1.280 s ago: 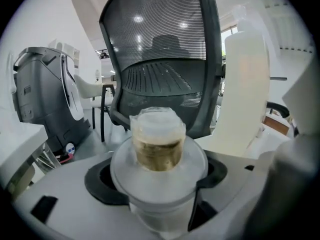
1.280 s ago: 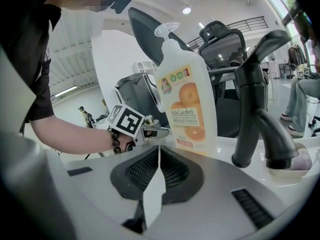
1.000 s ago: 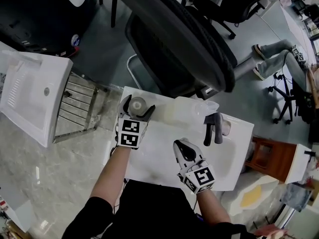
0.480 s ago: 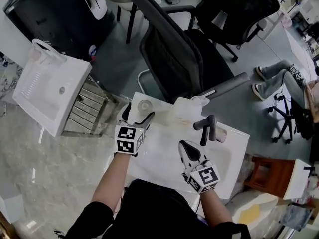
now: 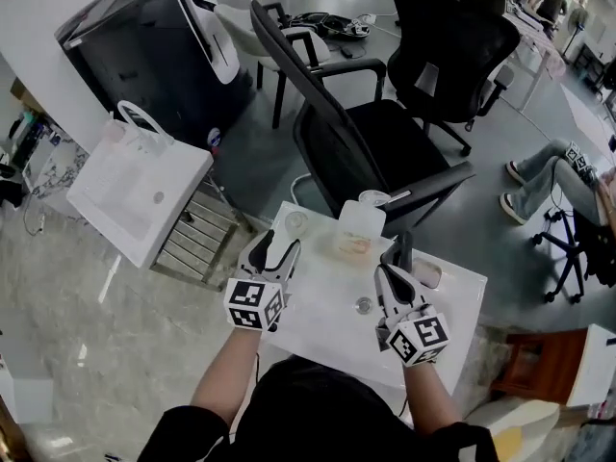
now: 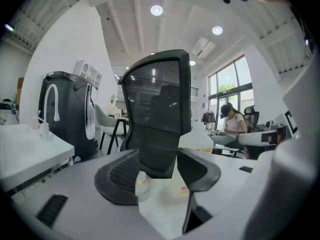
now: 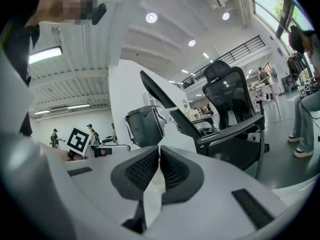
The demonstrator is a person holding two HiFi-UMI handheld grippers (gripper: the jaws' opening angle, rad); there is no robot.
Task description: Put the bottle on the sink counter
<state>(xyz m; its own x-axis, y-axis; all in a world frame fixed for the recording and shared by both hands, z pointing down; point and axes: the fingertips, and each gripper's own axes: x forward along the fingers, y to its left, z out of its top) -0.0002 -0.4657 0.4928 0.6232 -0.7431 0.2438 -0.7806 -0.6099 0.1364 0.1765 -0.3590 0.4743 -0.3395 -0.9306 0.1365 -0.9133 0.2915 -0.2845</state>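
Note:
A small pale bottle [image 5: 295,221] stands upright on the far left corner of the white sink counter [image 5: 318,308]. My left gripper [image 5: 277,247] sits just behind it, not touching; its jaws are closing with nothing between them. In the left gripper view the bottle [image 6: 142,185] shows low beyond the left gripper [image 6: 157,159], by the left jaw. My right gripper [image 5: 392,275] hovers over the basin beside the dark faucet [image 5: 402,248], shut and empty; in the right gripper view the right gripper [image 7: 159,156] has its pads touching.
A larger translucent jug [image 5: 359,224] stands on the counter's far edge, right of the bottle. A drain [image 5: 363,305] lies in the basin. Black office chairs [image 5: 356,152] crowd the far side. Another white sink unit [image 5: 135,189] and a metal rack [image 5: 192,237] stand to the left.
My left gripper has let go of the small bottle and drawn back toward me, its jaws narrowing. The bottle stays standing on the counter corner. My right gripper has moved forward toward the faucet.

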